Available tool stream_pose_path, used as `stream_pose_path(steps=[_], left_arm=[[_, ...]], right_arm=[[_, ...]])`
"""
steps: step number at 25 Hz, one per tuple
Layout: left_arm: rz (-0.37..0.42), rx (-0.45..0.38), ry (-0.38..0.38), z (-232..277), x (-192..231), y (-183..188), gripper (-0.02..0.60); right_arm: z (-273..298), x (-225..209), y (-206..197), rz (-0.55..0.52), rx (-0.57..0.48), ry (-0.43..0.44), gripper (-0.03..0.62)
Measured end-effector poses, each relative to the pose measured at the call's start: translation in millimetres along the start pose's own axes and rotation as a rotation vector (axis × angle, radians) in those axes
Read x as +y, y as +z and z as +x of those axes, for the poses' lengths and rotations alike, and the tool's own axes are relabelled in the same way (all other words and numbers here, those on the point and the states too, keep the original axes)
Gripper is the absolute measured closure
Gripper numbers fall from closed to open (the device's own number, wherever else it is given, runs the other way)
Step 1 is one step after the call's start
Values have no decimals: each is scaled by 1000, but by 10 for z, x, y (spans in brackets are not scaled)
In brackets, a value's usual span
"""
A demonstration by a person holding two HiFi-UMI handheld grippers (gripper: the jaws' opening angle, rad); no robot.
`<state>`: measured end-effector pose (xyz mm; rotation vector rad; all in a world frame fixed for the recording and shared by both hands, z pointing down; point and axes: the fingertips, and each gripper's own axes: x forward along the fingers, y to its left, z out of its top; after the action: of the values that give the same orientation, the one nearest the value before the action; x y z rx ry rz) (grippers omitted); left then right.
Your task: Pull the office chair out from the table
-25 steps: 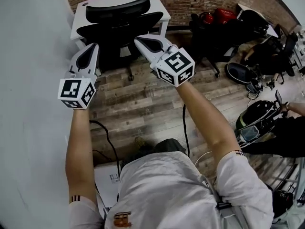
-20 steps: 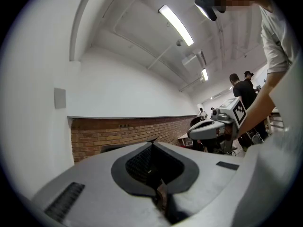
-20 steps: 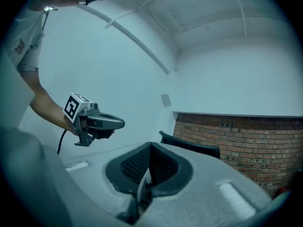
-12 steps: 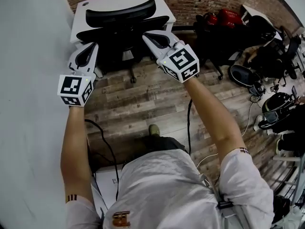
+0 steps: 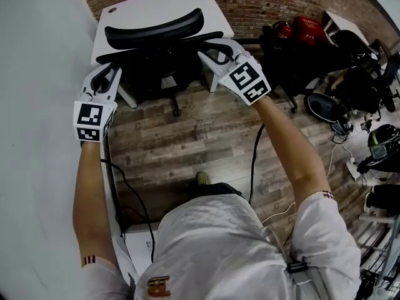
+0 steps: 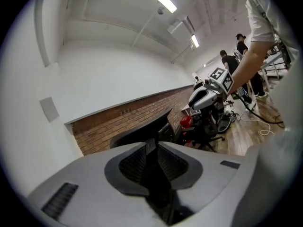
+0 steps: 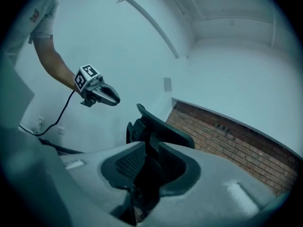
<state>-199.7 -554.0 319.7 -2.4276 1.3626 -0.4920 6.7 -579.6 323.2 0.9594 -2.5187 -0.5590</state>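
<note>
Both left tool [image 5: 105,69] and right tool [image 5: 211,46], jaws just opening, unclenched, straddle the office chair [image 5: 156,27] at its backrest edges.

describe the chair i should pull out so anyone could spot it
Find the white table against the brick wall at the top of the head view. The office chair is the black one pushed in under its near edge. It alone sits at that table, its curved headrest showing against the white top; the other dark chairs stand off to the right.
</note>
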Motion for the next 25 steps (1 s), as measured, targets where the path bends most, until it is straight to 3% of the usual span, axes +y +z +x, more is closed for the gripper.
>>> stream_pose_path(steps=[13,25], left_arm=[[233,299,-26,510,376,-668,403],[357,464,-129,782,762,-1222,351]], right_arm=[[456,-346,-621,-154,200,132,410],[846,-535,-1045,-225,377,188,375]])
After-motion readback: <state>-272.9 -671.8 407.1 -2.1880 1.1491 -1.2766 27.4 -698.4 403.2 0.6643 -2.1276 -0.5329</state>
